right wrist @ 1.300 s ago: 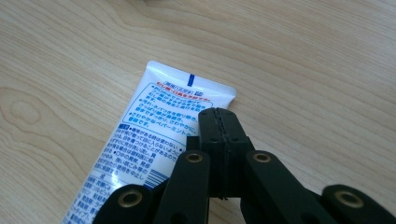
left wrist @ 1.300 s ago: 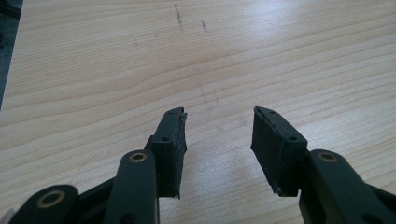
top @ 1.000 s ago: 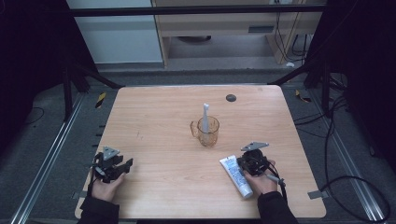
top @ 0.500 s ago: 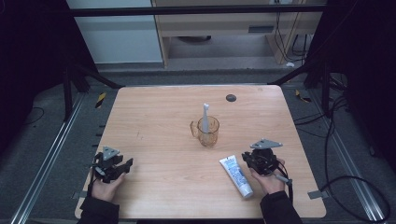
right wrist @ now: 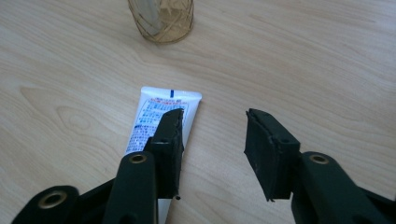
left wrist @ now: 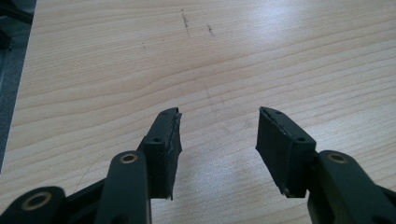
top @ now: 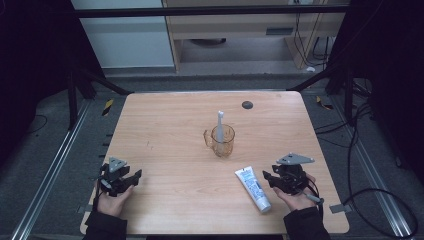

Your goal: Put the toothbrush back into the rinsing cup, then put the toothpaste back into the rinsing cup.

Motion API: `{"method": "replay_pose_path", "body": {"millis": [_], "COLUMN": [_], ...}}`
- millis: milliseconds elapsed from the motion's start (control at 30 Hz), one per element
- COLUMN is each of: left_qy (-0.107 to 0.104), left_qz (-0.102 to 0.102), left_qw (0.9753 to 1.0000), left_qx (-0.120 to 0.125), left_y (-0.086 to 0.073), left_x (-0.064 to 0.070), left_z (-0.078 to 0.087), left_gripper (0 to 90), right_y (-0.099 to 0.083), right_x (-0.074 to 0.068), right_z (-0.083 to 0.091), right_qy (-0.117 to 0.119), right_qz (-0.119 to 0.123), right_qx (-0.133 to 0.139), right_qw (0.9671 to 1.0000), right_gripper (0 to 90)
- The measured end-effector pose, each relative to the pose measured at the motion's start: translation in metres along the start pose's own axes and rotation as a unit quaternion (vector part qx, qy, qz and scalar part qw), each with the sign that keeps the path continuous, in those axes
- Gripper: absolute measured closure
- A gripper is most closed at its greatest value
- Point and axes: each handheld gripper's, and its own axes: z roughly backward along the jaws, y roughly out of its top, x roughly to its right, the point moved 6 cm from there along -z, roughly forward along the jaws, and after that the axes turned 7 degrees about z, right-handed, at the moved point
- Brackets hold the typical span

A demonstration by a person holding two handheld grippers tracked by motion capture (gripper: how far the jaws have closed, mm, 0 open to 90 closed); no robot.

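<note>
A white toothpaste tube point(top: 253, 188) lies flat on the wooden table point(top: 180, 130), near the front right. My right gripper point(top: 274, 178) rests just right of it, open and holding nothing; in the right gripper view the tube point(right wrist: 159, 119) lies under and beyond the left jaw of that gripper point(right wrist: 212, 116). A clear amber cup point(top: 222, 140) with a white toothbrush point(top: 219, 122) standing in it sits at the table's middle; its base point(right wrist: 161, 21) shows beyond the tube. My left gripper point(top: 134, 176) sits open at the front left over bare wood point(left wrist: 219, 112).
A small dark round disc point(top: 247, 104) lies near the table's far edge. Metal frame rails and cables run along the floor on both sides of the table.
My right gripper has drawn back to the right, off the toothpaste tube, which stays lying on the table. The left gripper has not moved.
</note>
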Motion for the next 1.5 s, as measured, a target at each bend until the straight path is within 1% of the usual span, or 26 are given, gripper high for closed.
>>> {"method": "replay_pose_path", "body": {"millis": [100, 233, 500, 533, 567, 667, 733, 833, 1067, 1133, 1233, 1333, 1500], "left_qy": [-0.001, -0.001, -0.001, -0.001, -0.001, -0.001, -0.001, -0.001, 0.001, 0.001, 0.002, 0.003, 0.002], "left_qz": [-0.002, -0.001, 0.0, 0.0, 0.0, -0.001, -0.001, -0.001, -0.002, -0.002, -0.003, -0.004, -0.004], "left_qw": [1.0, 1.0, 1.0, 1.0, 1.0, 1.0, 1.0, 1.0, 1.0, 1.0, 1.0, 1.0, 1.0], "left_qx": [-0.001, -0.002, -0.002, -0.002, -0.002, -0.002, -0.002, -0.004, -0.005, -0.005, -0.006, -0.006, -0.007], "left_y": [0.0, 0.0, -0.001, -0.001, -0.001, -0.001, -0.001, -0.001, 0.0, 0.0, 0.0, 0.0, 0.0], "left_x": [0.001, 0.0, 0.0, 0.0, 0.0, 0.0, 0.0, 0.0, 0.001, 0.001, 0.001, 0.001, 0.001], "left_z": [0.0, 0.0, -0.001, -0.001, -0.001, 0.0, -0.001, -0.001, -0.002, -0.003, -0.003, -0.003, -0.004], "left_gripper": [48.1, 48.0, 48.0, 48.0, 48.0, 47.9, 47.9, 47.9, 47.9, 47.9, 47.9, 47.9, 47.8], "right_y": [-0.006, -0.01, -0.009, -0.008, -0.009, -0.009, -0.008, -0.008, -0.01, -0.012, -0.012, -0.014, -0.015], "right_x": [-0.003, -0.007, -0.019, -0.022, -0.023, -0.027, -0.029, -0.034, -0.042, -0.044, -0.044, -0.045, -0.044], "right_z": [0.003, 0.004, -0.002, -0.003, -0.004, -0.007, -0.009, -0.011, -0.02, -0.022, -0.025, -0.03, -0.036], "right_qy": [0.0, 0.01, 0.021, 0.024, 0.022, 0.027, 0.025, 0.033, 0.038, 0.037, 0.038, 0.043, 0.043], "right_qz": [0.001, -0.007, 0.0, -0.003, -0.001, -0.002, -0.001, -0.001, 0.001, 0.004, 0.002, 0.003, -0.005], "right_qx": [-0.009, -0.02, -0.035, -0.037, -0.04, -0.047, -0.053, -0.062, -0.087, -0.095, -0.1, -0.111, -0.124], "right_qw": [1.0, 0.9997, 0.9992, 0.999, 0.999, 0.9985, 0.9983, 0.9975, 0.9955, 0.9947, 0.9943, 0.9929, 0.9913], "right_gripper": [48.8, 42.0, 37.9, 37.2, 37.2, 37.0, 36.8, 36.3, 34.4, 33.9, 33.9, 34.5, 35.7]}}
